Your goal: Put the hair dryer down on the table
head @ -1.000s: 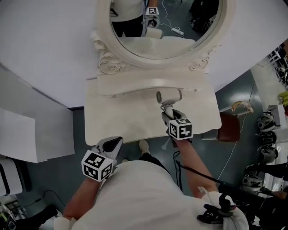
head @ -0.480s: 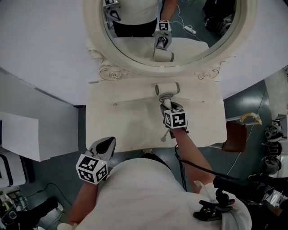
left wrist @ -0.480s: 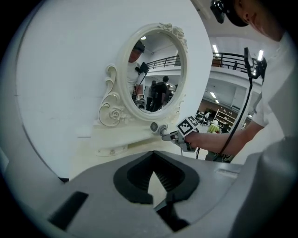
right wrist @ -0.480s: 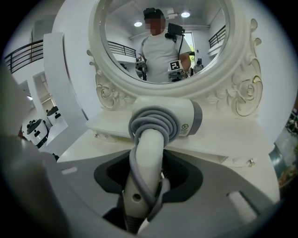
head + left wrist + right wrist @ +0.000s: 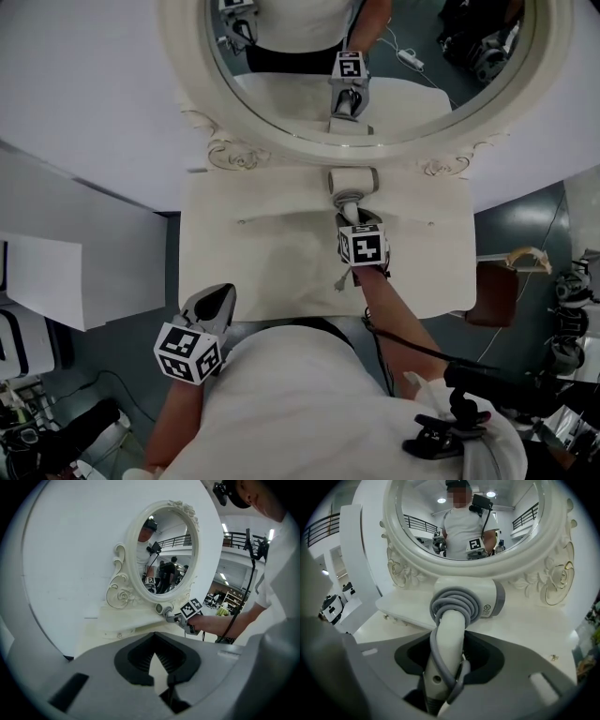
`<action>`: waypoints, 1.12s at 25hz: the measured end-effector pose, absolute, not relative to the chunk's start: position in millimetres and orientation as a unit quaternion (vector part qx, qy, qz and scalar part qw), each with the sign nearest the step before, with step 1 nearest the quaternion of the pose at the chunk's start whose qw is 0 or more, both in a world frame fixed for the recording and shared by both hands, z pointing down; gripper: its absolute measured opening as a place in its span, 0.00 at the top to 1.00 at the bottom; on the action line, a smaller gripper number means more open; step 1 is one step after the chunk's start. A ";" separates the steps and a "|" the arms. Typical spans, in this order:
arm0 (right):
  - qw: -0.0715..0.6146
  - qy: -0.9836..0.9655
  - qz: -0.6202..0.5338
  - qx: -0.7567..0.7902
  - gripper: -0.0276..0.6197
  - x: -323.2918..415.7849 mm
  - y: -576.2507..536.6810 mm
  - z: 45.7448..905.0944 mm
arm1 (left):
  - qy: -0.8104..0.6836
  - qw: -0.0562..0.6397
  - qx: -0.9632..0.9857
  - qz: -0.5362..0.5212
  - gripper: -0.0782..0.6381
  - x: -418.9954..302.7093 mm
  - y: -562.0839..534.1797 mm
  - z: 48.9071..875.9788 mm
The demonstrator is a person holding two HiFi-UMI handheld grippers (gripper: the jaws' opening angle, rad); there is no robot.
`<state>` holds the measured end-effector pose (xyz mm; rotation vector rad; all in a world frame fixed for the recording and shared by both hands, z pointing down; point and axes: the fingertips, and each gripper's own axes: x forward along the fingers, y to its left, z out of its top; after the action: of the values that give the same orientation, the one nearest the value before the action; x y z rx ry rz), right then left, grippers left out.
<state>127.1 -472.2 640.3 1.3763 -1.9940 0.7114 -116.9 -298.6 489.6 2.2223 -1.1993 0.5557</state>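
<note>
The white hair dryer (image 5: 352, 180) has its grey cord coiled round the handle, and its barrel lies crosswise over the raised ledge at the foot of the mirror (image 5: 281, 103). My right gripper (image 5: 349, 218) is shut on the dryer's handle. In the right gripper view the handle (image 5: 449, 639) stands between the jaws with the barrel (image 5: 478, 595) just above the ledge; I cannot tell whether it touches. My left gripper (image 5: 217, 302) hangs off the front left corner of the cream table (image 5: 253, 253), shut and with nothing in it (image 5: 154, 657).
A loose cord end (image 5: 344, 279) hangs below my right gripper over the tabletop. The ornate mirror frame (image 5: 234, 150) rises right behind the ledge. A brown chair (image 5: 494, 292) stands to the table's right and a white panel (image 5: 56, 281) to its left.
My right gripper has carried the hair dryer further back toward the mirror's base. The left gripper has stayed near the table's front left corner.
</note>
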 end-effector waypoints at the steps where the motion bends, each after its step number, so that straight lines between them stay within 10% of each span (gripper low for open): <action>1: 0.304 -0.751 0.268 0.521 0.69 126.8 -473.0 640.3 | -0.445 0.275 0.827 0.208 0.89 -116.1 -300.5 490.2; 28: 0.295 -0.748 0.266 0.532 0.65 125.1 -478.4 642.3 | -0.428 0.283 0.831 0.213 0.89 -113.4 -301.3 495.9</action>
<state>125.1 -478.4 642.3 1.4164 -1.9893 0.7081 -113.4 -301.3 495.9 2.2260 -1.1460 0.5694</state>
